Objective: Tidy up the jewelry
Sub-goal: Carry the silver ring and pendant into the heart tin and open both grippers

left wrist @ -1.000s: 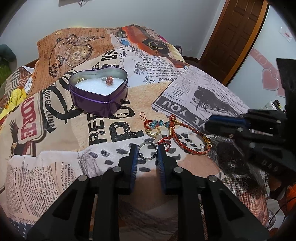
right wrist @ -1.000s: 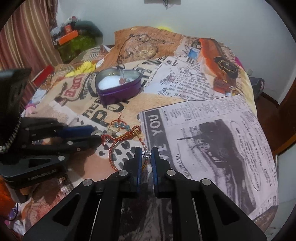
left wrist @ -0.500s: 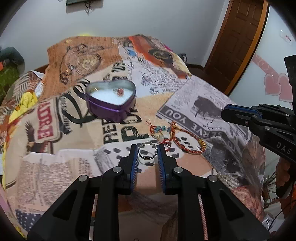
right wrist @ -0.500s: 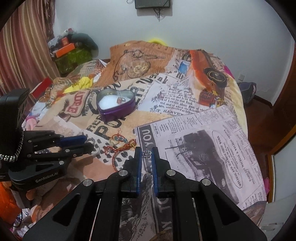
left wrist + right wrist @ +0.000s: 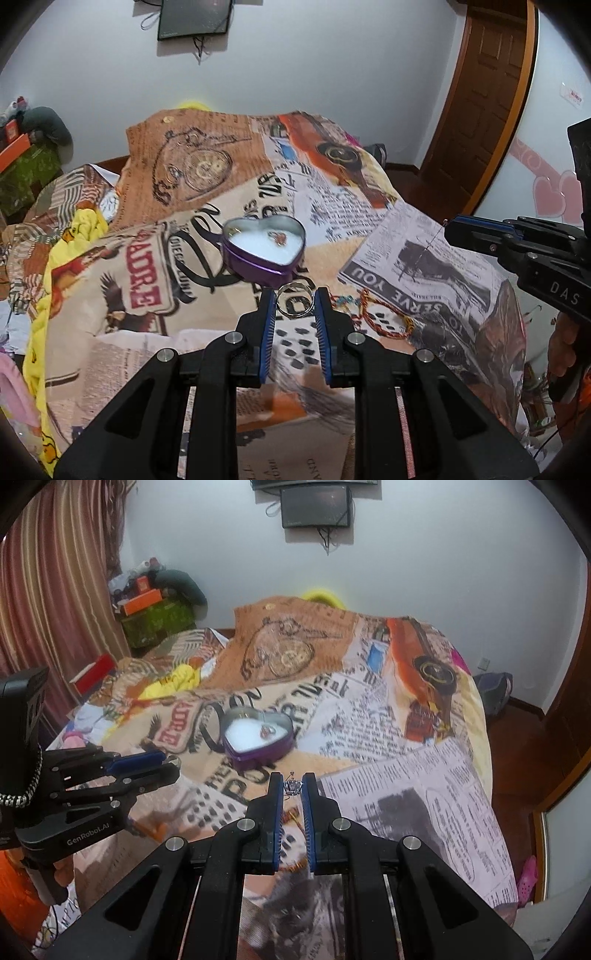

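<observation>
Left wrist view: a bed covered by a newspaper-print bedspread [image 5: 406,258] fills most of the frame, with a white wall, a dark wall-mounted screen [image 5: 194,16] and a brown wooden door [image 5: 487,92] behind it. Yellow cloth [image 5: 85,229] lies bunched at the bed's left side. Near the middle of the spread sits a purple heart-shaped tin [image 5: 264,249], lid off, with a white lining; one small ring with a reddish stone [image 5: 279,238] lies inside it. On the spread, nearer than the tin and to its right, lies a red and gold woven bracelet [image 5: 388,315], with a beaded charm tangle [image 5: 345,301] beside it.

The left gripper [image 5: 295,302] is raised above the spread, its blue-padded fingers closed onto a plain silver ring [image 5: 294,303] held between the tips, seen just in front of the tin's near wall. The right gripper [image 5: 452,230] reaches in from the right, also lifted above the bed, and a thin chain [image 5: 428,247] hangs from its tip.

In the right wrist view, the right gripper [image 5: 293,786] is narrowed onto a small silver crown-shaped pendant [image 5: 293,787] pinched between its tips. The tin [image 5: 258,738] lies beyond it, and the left gripper [image 5: 168,764] shows at the left edge.
</observation>
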A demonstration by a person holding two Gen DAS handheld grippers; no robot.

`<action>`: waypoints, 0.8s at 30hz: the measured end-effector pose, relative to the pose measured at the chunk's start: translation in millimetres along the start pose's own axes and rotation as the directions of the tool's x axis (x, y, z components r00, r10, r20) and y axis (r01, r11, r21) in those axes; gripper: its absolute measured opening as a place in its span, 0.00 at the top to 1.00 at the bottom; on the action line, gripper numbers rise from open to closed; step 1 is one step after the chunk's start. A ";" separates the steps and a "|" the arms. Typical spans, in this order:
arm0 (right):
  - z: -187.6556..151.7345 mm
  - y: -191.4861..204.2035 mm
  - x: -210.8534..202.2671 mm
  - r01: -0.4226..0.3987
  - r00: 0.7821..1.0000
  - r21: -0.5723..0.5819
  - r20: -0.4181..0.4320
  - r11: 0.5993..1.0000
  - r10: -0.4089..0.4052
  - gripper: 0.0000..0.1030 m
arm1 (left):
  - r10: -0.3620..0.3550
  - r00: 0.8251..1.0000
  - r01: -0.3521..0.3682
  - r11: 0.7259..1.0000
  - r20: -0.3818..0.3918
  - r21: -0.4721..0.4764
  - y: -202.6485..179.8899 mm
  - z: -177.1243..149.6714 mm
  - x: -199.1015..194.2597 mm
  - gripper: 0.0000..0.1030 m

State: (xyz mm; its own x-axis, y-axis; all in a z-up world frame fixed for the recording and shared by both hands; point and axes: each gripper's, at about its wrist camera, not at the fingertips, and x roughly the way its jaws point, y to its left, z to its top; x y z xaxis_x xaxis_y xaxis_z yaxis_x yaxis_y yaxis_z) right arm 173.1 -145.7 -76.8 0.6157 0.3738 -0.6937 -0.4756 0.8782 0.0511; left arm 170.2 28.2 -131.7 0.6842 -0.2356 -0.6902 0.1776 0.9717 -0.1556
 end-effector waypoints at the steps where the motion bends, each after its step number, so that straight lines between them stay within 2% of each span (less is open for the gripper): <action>1: 2.1 1.3 -0.5 -0.003 1.000 -0.002 0.006 1.000 0.003 0.91 | 0.003 1.000 -0.003 1.000 0.006 -0.002 2.0 1.5 -1.2 0.80; 13: 27.8 12.6 17.4 -0.040 0.998 -0.011 0.042 0.999 0.041 0.91 | 0.024 0.999 -0.023 0.999 0.036 -0.026 24.7 17.9 6.2 0.80; 24: 44.3 17.2 58.0 -0.077 0.997 -0.019 0.007 0.997 0.077 0.91 | 0.016 1.000 -0.015 0.998 0.022 -0.055 44.6 32.4 37.3 0.80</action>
State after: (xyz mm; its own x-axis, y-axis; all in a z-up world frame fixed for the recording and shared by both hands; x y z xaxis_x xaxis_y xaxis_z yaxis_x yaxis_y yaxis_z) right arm 228.5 -95.7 -84.3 0.5814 0.4422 -0.6830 -0.5330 0.8412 0.0909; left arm 226.6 62.3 -141.5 0.7025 -0.2199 -0.6768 0.1280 0.9746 -0.1838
